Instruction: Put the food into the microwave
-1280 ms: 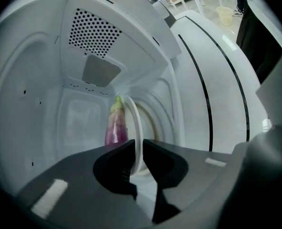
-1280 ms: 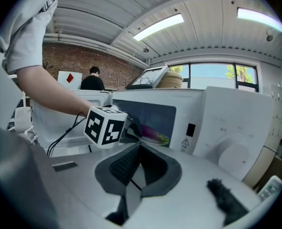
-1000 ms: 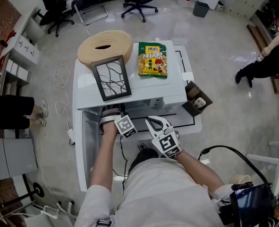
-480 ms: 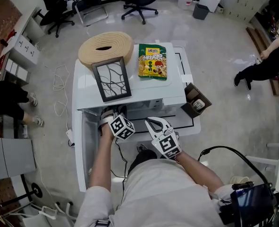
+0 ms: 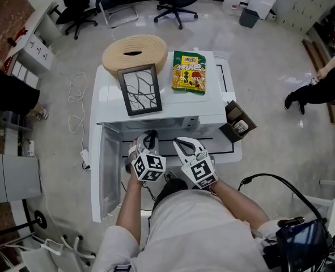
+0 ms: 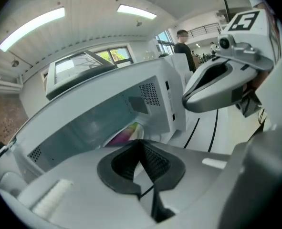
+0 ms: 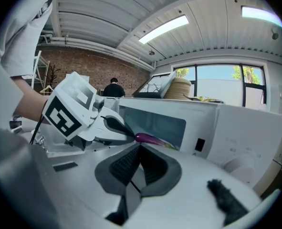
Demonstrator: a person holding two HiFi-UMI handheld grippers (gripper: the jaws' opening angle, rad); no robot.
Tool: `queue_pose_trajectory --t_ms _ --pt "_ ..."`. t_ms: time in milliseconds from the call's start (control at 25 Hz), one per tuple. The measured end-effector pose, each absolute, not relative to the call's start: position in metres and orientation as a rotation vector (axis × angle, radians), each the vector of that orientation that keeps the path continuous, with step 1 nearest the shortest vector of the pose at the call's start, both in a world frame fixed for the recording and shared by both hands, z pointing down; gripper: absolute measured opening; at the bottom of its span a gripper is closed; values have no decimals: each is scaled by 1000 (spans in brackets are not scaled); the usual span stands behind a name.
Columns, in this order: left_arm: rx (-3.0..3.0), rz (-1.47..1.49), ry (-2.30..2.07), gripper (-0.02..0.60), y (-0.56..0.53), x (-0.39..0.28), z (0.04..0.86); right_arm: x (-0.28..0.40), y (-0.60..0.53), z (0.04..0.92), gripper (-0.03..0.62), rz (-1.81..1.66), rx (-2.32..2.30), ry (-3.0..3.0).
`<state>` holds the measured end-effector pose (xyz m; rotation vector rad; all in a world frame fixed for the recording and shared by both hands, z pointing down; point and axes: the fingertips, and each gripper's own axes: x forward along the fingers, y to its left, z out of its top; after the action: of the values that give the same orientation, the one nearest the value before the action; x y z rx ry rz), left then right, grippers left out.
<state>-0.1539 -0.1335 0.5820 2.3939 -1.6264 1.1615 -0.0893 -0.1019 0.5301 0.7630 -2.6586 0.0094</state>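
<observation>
The white microwave (image 5: pixel 166 107) stands with its door (image 5: pixel 108 171) swung open to the left. In the left gripper view a colourful food item (image 6: pixel 127 132) lies inside the cavity; the right gripper view shows its purple edge (image 7: pixel 149 138). My left gripper (image 5: pixel 148 138) hangs just in front of the opening, shut with nothing between its pads (image 6: pixel 141 143). My right gripper (image 5: pixel 182 145) sits beside it to the right, also shut and empty (image 7: pixel 140 148). Each gripper shows in the other's view, the left gripper (image 7: pixel 116 127) with its tip close to the food.
On top of the microwave lie a picture frame (image 5: pixel 140 89), a beige coiled mat (image 5: pixel 134 51) and a green snack bag (image 5: pixel 190 71). A small open box (image 5: pixel 236 122) sits at the table's right edge. Office chairs and people stand farther off.
My left gripper has drawn back out of the microwave opening, risen and rolled, and its jaws have gone from open to shut. The right gripper has stayed put.
</observation>
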Motion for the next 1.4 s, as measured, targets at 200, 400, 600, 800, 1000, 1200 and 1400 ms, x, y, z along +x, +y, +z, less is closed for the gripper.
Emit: queue_pose_trajectory --t_ms 200,400,600,800,1000,1200,1400 --pt "2362 883 -1649 8 -112 -142 573 -92 -101 526 9 32 755 -2676" --pt "2332 545 -1735 6 -98 -137 544 -93 -98 520 9 30 756 -2690" --pt "2340 406 -1789 7 -95 -134 525 -94 -97 513 9 35 768 -2714" --pt "2328 336 -1768 8 -86 -122 521 -94 -93 504 9 28 779 -2743" --pt "2270 229 -1786 8 -80 -115 515 -89 -91 499 9 20 786 -2758" --pt "2289 238 -1790 8 -81 -110 510 -86 -90 498 9 -38 779 -2739" --pt "2279 235 -1785 6 -78 -110 512 -85 -87 501 9 -54 775 -2729"
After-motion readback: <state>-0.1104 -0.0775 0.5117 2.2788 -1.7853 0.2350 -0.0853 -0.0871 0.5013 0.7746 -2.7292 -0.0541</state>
